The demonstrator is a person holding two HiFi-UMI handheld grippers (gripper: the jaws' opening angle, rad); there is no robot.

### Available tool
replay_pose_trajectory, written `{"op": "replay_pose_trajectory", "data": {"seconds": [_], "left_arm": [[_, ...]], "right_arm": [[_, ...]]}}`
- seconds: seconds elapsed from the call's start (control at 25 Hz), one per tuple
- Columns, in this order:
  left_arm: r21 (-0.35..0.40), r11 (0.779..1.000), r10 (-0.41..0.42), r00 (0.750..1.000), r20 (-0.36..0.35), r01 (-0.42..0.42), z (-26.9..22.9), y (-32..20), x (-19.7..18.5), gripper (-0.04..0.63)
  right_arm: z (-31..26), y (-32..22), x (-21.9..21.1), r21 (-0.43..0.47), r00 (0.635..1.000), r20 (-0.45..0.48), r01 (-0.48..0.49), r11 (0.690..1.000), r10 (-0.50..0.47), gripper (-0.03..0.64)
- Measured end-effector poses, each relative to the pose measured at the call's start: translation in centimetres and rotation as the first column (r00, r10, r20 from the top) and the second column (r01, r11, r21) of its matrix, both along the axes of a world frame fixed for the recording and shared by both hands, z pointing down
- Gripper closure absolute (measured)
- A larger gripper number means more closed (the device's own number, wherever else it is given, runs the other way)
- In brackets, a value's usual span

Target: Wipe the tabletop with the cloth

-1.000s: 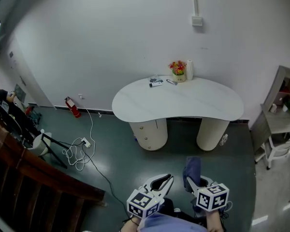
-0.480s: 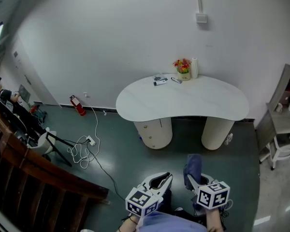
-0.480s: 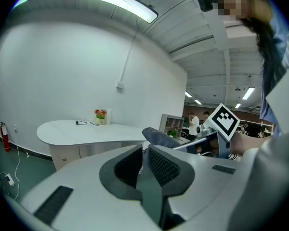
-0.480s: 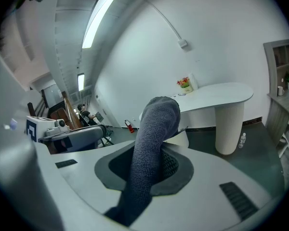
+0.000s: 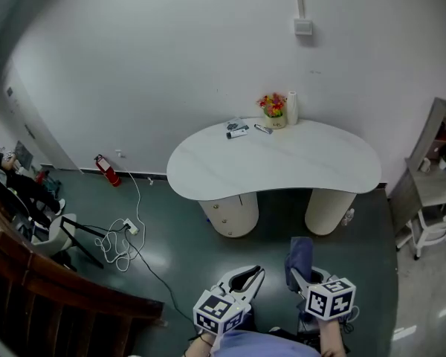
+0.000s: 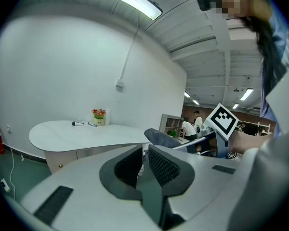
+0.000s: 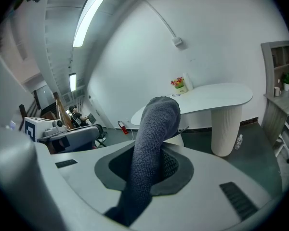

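Holding the dark blue cloth [image 5: 300, 253] pinched in the right gripper [image 5: 299, 274], the person stands well apart from the white table [image 5: 282, 166]. Wiping has not begun, I think; next they must walk up and press the cloth down. The left gripper [image 5: 253, 275] is closed on nothing. Small things by the flowers [image 5: 272, 105] are too tiny to name.

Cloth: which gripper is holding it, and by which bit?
The right gripper pinches the grey cloth around its middle; one end sticks up. The left gripper holds nothing.
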State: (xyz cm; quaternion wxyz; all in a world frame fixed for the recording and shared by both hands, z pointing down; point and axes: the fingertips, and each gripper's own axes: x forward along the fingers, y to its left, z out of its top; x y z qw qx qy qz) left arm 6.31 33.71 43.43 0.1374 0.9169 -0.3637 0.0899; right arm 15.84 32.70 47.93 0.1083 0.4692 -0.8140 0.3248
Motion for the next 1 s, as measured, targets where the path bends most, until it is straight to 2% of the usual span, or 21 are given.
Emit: {"op": "replay_pose_trajectory", "data": {"seconds": [0.16,0.52,0.8,1.0], "left_arm": [[-0.011,1.000,0.000,1.000,0.005,0.000,0.7,-4.0,-2.3,0.561],[-0.005,0.998,-0.058,0.998,-0.008,0.058,-0.5,-16.2,-11.1,0.561],[-0.010,0.997,-0.077,0.997,0.008,0.077,0.7,-23.6,-18.6,0.561],[0.004,0.994,-0.105,0.994,-0.020,0.105,0.4,-28.1,-22.9,0.561]], "right_arm": [[1.0,-3.9,-1.3,-0.040,1.000,-0.014,-0.005,0.999,0.005,0.546],[0.7,-14.2,-7.7,-0.074,1.000,-0.004,-0.022,0.997,0.021,0.546],[0.6,-22.8,-13.1,-0.063,0.999,-0.029,-0.034,0.997,0.032,0.546],[0.1,-27.1,-15.8,-0.046,0.998,-0.052,-0.045,0.998,0.043,0.546]]}}
